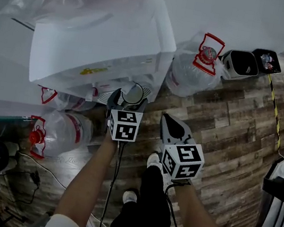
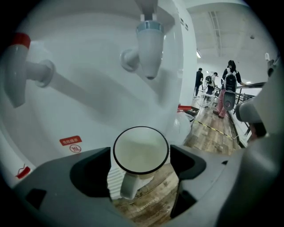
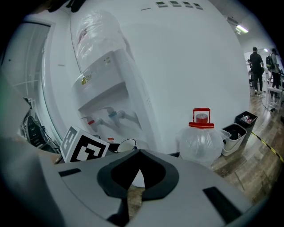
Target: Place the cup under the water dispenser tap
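My left gripper (image 1: 129, 101) has its jaws clamped on the white cup (image 2: 141, 150) below the blue tap (image 2: 150, 48), my right gripper (image 3: 136, 187) beside it, jaws together

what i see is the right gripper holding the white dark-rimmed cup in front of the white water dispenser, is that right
No: the left gripper holds the white dark-rimmed cup in front of the white water dispenser, as the left gripper view shows. The right gripper is shut, empty.
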Action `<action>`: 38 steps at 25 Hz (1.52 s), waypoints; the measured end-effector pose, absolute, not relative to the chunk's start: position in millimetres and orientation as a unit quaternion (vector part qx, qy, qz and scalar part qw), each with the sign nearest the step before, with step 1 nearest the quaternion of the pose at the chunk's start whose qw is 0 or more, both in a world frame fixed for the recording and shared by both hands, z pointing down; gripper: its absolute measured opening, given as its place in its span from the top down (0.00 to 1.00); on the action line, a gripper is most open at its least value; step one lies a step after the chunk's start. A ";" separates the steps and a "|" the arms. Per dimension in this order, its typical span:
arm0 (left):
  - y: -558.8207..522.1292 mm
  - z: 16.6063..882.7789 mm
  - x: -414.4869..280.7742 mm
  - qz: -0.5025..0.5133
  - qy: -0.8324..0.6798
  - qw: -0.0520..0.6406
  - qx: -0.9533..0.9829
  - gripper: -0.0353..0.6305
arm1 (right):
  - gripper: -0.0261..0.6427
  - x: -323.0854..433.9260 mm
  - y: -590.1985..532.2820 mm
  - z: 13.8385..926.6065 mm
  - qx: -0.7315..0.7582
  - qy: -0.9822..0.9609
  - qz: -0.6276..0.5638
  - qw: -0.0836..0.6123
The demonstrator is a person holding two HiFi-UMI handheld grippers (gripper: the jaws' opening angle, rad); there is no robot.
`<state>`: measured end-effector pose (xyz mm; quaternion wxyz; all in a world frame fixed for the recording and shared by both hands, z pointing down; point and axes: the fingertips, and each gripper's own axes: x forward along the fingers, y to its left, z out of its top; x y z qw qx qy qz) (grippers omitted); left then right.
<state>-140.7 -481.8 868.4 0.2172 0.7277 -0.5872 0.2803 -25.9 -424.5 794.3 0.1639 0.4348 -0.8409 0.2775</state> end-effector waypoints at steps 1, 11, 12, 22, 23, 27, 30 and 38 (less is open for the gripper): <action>-480.6 865.1 -140.7 0.280 -0.586 0.217 0.729 0.27 | 0.93 -26.0 -423.9 792.1 0.435 -0.841 0.276 0.165; -432.5 805.9 -144.4 0.266 -0.570 0.234 0.741 0.28 | 0.93 -39.9 -397.0 734.5 0.443 -0.846 0.254 0.156; -425.1 797.0 -146.2 0.265 -0.569 0.234 0.742 0.28 | 0.93 -41.1 -390.7 727.1 0.445 -0.845 0.252 0.155; -330.0 682.2 -173.0 0.238 -0.564 0.220 0.759 0.29 | 0.93 -49.0 -300.7 634.3 0.467 -0.842 0.226 0.144; -319.1 669.0 -175.4 0.232 -0.565 0.218 0.761 0.31 | 0.93 -50.5 -291.3 624.0 0.467 -0.844 0.223 0.142; -269.9 623.5 -186.8 0.214 -0.568 0.213 0.766 0.34 | 0.93 -61.1 -250.5 587.0 0.469 -0.847 0.214 0.133; -230.6 588.0 -194.3 0.201 -0.568 0.213 0.769 0.37 | 0.93 -67.5 -217.7 553.4 0.470 -0.848 0.208 0.127; -137.4 468.5 -205.5 0.170 -0.583 0.161 0.778 0.54 | 0.93 -67.6 -132.5 466.6 0.463 -0.856 0.199 0.115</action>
